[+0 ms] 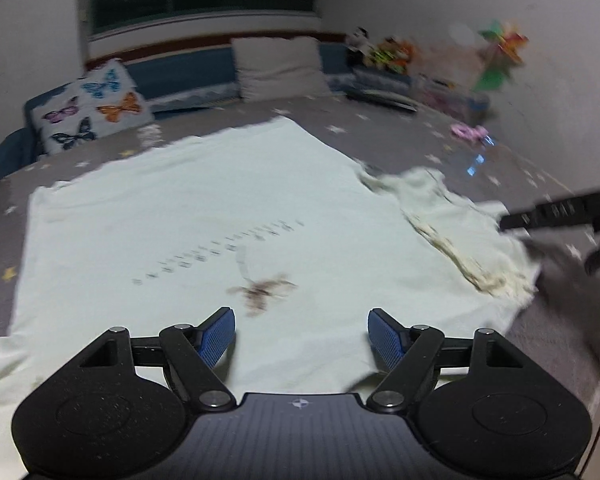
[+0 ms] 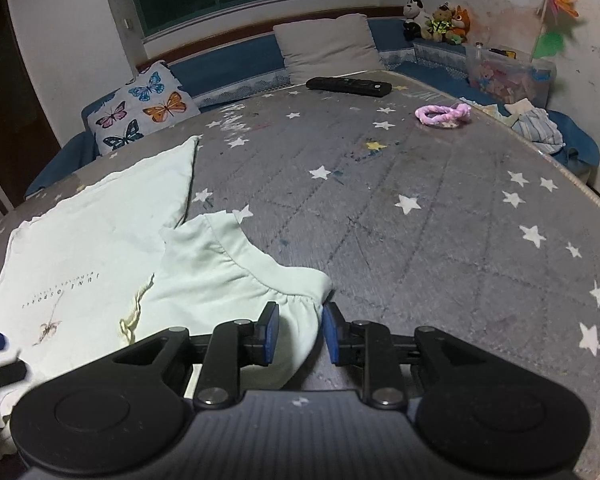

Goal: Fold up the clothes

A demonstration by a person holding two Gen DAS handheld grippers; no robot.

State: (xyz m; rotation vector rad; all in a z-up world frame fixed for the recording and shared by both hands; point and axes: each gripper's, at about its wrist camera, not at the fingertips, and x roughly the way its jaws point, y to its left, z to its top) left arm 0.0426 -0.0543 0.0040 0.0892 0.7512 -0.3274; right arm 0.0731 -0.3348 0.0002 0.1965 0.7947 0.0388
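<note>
Grey star-printed bedding [image 2: 420, 208] is carrying a pale green shirt [image 1: 204, 208], lying nearly flat and unfolded. Left gripper [image 1: 301, 338] is hovering with fingers spread; right gripper [image 2: 300, 332] is closing around the sleeve [image 2: 236, 276]. Folding seems barely begun.

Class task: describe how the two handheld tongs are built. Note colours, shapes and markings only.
Both left tongs and right tongs look alike: matte black ribbed body with a small white cross-shaped mark, two round black discs at the sides, black linkage arms with silver rivets, and blue textured pads on the fingers. No cables or sleeves show.
</note>
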